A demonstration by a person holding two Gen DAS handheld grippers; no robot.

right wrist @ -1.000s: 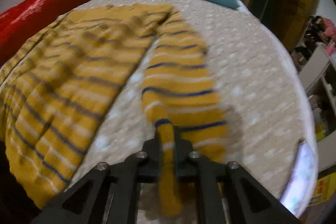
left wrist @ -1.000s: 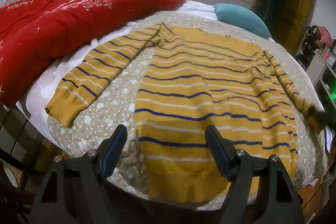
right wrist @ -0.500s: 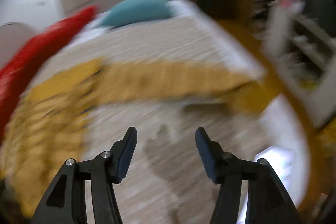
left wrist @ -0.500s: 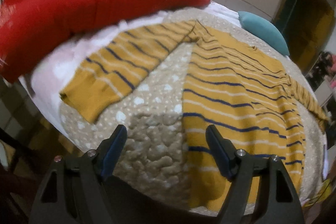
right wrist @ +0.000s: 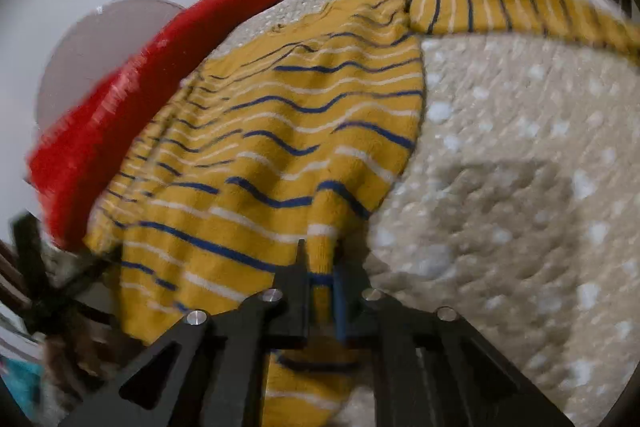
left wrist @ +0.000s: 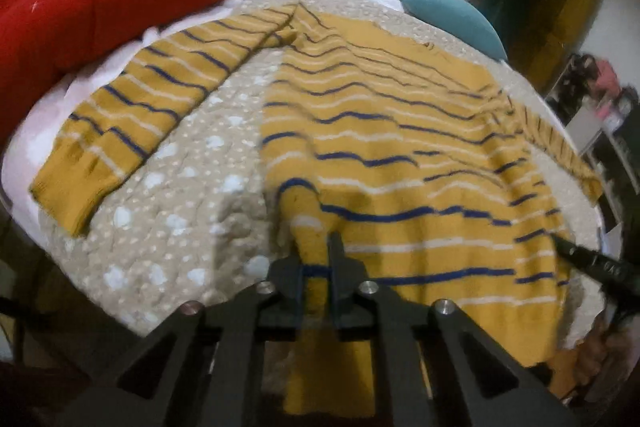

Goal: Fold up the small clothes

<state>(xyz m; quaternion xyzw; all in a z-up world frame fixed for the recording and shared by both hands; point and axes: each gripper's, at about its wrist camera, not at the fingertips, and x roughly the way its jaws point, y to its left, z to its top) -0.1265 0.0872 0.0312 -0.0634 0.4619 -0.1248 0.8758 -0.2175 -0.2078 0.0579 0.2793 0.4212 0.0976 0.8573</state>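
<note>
Left tool: fingers wide apart 0.5 s ago, now pinched on sweater hem, left corner. Right tool: let go of sleeve (now lying outstretched on bed), re-clamped at hem's right corner.

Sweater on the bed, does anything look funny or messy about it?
A little. The sweater lies wavy and rumpled, not flat, puckering where the left tongs and right tongs pinch its bottom corners. No holes or stains show.

Both wrist views close, low, sharing sweater
</note>
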